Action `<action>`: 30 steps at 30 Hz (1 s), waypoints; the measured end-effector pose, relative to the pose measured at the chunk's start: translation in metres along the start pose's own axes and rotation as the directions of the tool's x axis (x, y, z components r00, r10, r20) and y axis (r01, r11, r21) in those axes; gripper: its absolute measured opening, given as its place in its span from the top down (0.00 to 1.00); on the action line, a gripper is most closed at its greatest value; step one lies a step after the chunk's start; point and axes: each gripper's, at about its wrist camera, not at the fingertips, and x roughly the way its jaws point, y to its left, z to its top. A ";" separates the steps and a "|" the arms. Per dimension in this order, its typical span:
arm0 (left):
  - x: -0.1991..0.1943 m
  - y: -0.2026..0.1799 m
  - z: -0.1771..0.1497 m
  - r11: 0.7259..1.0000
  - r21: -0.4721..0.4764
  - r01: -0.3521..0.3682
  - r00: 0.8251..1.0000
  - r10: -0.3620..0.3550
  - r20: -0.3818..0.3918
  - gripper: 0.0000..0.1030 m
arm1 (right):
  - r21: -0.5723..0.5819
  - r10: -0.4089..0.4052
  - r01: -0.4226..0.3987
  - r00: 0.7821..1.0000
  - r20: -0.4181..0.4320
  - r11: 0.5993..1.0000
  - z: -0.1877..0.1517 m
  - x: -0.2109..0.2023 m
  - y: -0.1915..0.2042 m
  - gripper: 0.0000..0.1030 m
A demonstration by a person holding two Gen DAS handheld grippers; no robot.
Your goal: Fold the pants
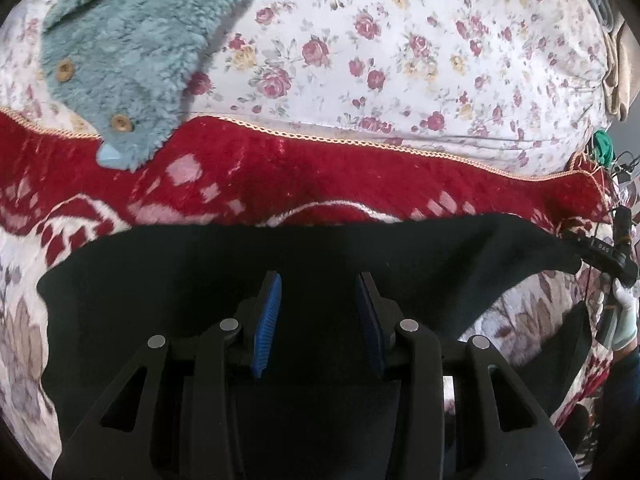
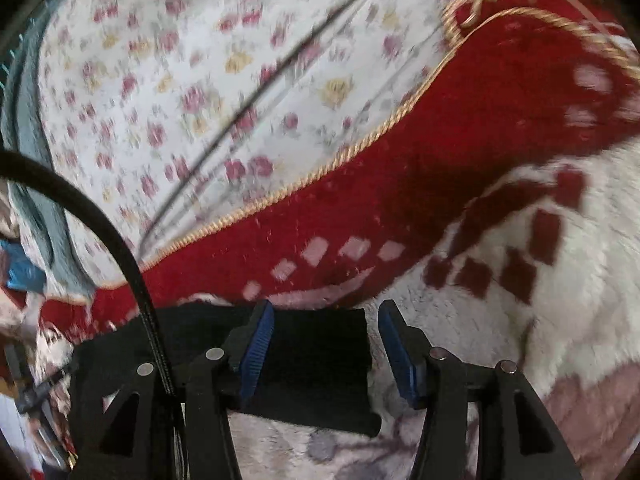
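Observation:
The black pants (image 1: 168, 280) lie spread on the red and white blanket (image 1: 320, 172). My left gripper (image 1: 319, 280) is open just above the pants, its blue pads (image 1: 269, 312) apart with black cloth under them. In the right wrist view a narrow black end of the pants (image 2: 320, 356) lies on the blanket (image 2: 440, 168). My right gripper (image 2: 326, 310) is open over that end, one pad (image 2: 256, 344) on the cloth and the other pad (image 2: 396, 348) beyond its right edge. Neither gripper holds anything.
A teal fleece jacket (image 1: 132, 40) with wooden buttons lies at the back left on a floral sheet (image 1: 400, 40). The blanket has a gold cord edge (image 2: 320, 172). A black cable (image 2: 120, 248) crosses the left of the right wrist view. A gloved hand (image 1: 624, 312) shows at far right.

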 end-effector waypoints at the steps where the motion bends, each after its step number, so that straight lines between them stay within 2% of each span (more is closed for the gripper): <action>1: 0.003 -0.001 0.003 1.000 0.013 0.011 1.000 -0.011 -0.006 0.63 | -0.001 -0.009 0.009 1.000 -0.024 1.000 0.000 0.007 0.000 0.49; 2: 0.005 -0.002 0.004 0.999 0.020 0.026 1.000 -0.025 -0.011 0.63 | 0.002 -0.011 0.011 0.999 -0.045 1.000 -0.001 0.013 0.000 0.49; 4: 0.010 -0.004 0.008 0.997 0.039 0.062 0.998 -0.061 -0.029 0.63 | -0.020 -0.012 0.011 1.000 -0.026 1.000 -0.003 0.011 0.003 0.48; 8: 0.024 -0.006 0.020 0.993 0.082 0.084 0.995 -0.078 -0.065 0.52 | -0.047 0.029 -0.030 1.000 -0.010 0.998 -0.010 0.005 0.004 0.49; 12: 0.035 -0.008 0.035 0.987 0.124 0.105 0.992 -0.094 -0.090 0.52 | -0.058 0.020 -0.019 1.000 0.003 0.998 -0.013 0.006 0.006 0.49; 15: 0.044 -0.010 0.051 0.979 0.132 0.158 0.983 -0.143 -0.117 0.52 | -0.033 0.039 -0.039 0.999 0.009 0.999 -0.011 0.008 0.003 0.45; 19: 0.060 -0.029 0.068 0.943 0.249 0.221 0.965 -0.174 -0.197 0.45 | -0.040 0.047 -0.046 0.999 0.008 0.998 -0.010 0.010 0.005 0.44; 22: 0.074 -0.042 0.076 0.901 0.328 0.284 0.939 -0.193 -0.284 0.43 | -0.058 0.061 -0.061 0.998 -0.004 0.996 -0.008 0.011 0.004 0.42; 23: 0.078 -0.045 0.078 0.889 0.344 0.302 0.930 -0.196 -0.310 0.39 | -0.062 0.067 -0.067 0.998 -0.007 0.996 -0.008 0.012 0.005 0.41; 27: 0.090 -0.054 0.075 0.856 0.392 0.338 0.905 -0.180 -0.387 0.35 | -0.093 0.097 -0.099 0.995 -0.027 0.991 -0.006 0.014 0.006 0.33; 28: 0.093 -0.056 0.072 0.847 0.410 0.338 0.900 -0.163 -0.405 0.34 | -0.106 0.104 -0.107 0.994 -0.035 0.989 -0.005 0.015 0.007 0.32; 30: 0.094 -0.058 0.068 0.829 0.452 0.328 0.905 -0.138 -0.404 0.34 | -0.124 0.103 -0.108 0.994 -0.047 0.986 -0.003 0.017 0.009 0.31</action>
